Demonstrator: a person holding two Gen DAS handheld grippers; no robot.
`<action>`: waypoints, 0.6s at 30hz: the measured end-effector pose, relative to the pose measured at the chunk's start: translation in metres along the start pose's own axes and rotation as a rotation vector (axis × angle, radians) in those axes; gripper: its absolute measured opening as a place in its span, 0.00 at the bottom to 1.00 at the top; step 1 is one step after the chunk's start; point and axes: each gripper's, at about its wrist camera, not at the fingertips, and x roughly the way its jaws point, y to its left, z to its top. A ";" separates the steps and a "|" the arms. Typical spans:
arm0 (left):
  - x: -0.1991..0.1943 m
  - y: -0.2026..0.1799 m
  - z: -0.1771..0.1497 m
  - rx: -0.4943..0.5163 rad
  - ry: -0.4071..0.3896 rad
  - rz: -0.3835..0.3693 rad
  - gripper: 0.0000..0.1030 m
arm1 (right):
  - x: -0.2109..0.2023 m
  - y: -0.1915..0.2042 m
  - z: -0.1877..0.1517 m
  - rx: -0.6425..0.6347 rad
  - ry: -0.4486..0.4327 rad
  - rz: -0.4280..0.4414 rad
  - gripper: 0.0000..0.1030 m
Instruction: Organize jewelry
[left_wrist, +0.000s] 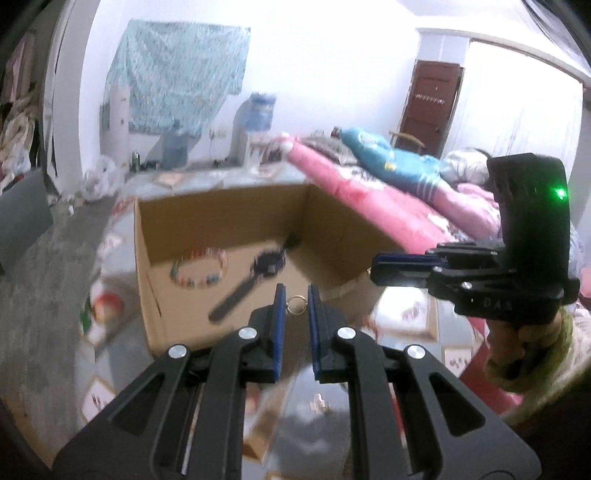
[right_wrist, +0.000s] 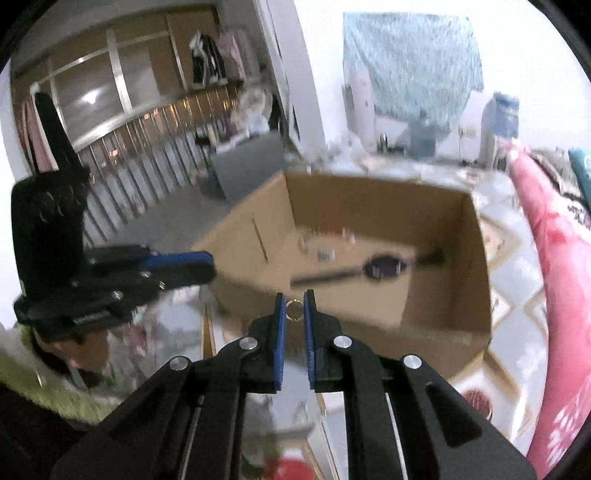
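An open cardboard box (left_wrist: 236, 221) stood on the glossy surface (left_wrist: 402, 317) just ahead of both tongs. In it, beyond the tips, lay a beaded bracelet (left_wrist: 199, 267) and a black watch (left_wrist: 255, 277). The left tongs (left_wrist: 295, 297) pinched a small gold ring (left_wrist: 296, 305). The right tongs (right_wrist: 294, 302) pinched another gold ring (right_wrist: 294, 309).

Bright indoor light; white walls washed out; motion blur throughout; fisheye bending, dark corners.
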 end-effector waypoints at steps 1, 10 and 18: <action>0.006 0.002 0.008 -0.002 -0.001 0.005 0.10 | 0.008 -0.002 0.004 0.014 -0.001 -0.011 0.09; 0.074 0.015 0.024 -0.018 0.132 0.054 0.11 | 0.062 -0.030 0.010 0.141 0.106 -0.077 0.10; 0.091 0.019 0.016 -0.021 0.175 0.117 0.24 | 0.066 -0.039 0.005 0.177 0.113 -0.091 0.10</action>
